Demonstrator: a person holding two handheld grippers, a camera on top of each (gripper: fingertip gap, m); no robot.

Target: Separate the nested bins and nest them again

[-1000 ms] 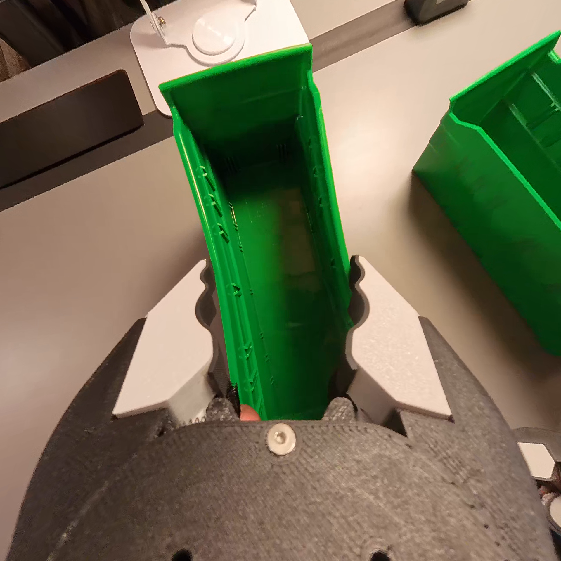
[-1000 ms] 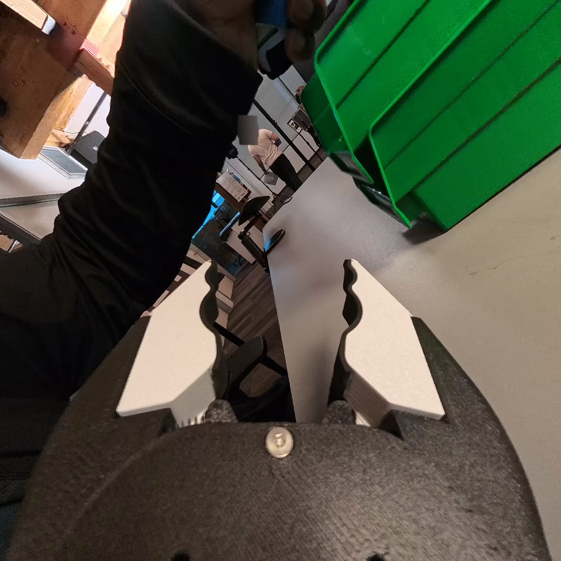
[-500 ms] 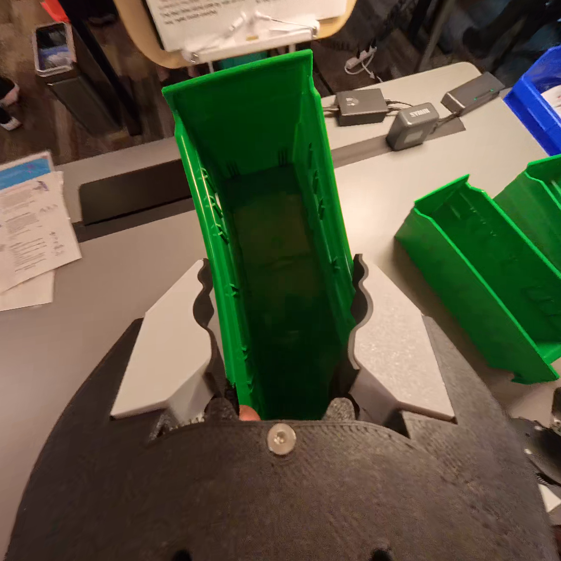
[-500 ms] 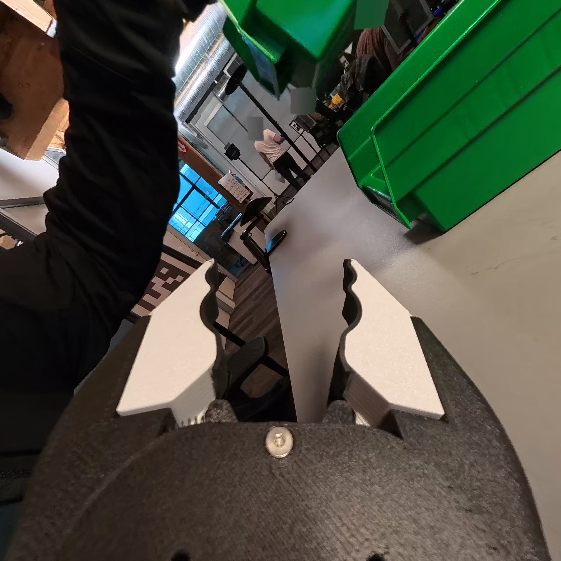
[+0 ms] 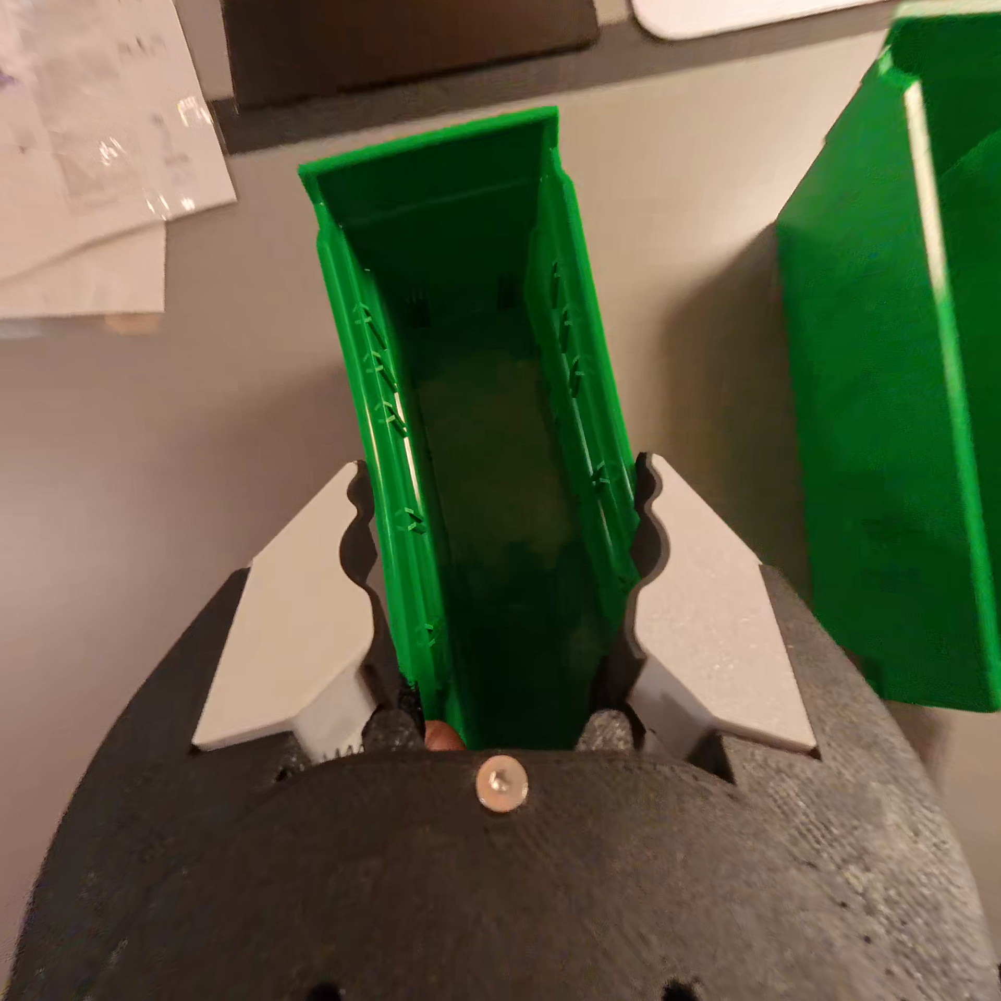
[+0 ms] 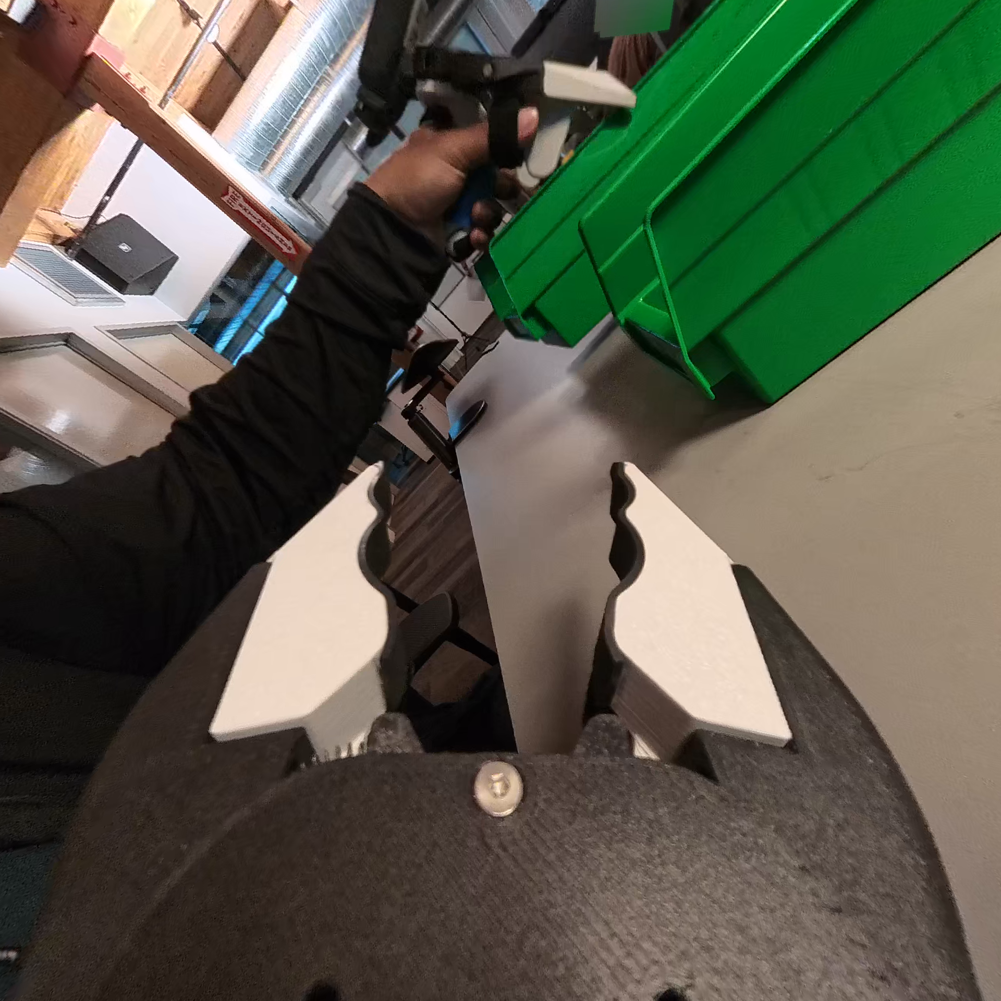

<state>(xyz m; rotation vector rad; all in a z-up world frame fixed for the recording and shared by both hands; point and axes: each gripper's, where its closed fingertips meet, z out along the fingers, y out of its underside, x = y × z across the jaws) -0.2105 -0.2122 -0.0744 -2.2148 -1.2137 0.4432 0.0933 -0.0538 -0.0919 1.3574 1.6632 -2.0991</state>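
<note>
**A:** Bin (image 5: 487, 487) first: where is it sitting?

**B:** It is sitting between the jaws of the left gripper (image 5: 502, 466), over the table (image 5: 162, 487) and just beside the second bin (image 5: 877, 433). Both pads are lying against its side walls. I am reading that as a grip, though I cannot tell how firm it is.

**A:** And the right gripper (image 6: 498, 471)?

**B:** Its jaws are standing open on nothing, low over the table.

**A:** So how should the nesting be going?

**B:** I am advising squaring the bin's long axis with the second bin, lowering it level and squeezing lightly, since thin walls are likely to bow. The right gripper could be steadying the second bin.
</note>
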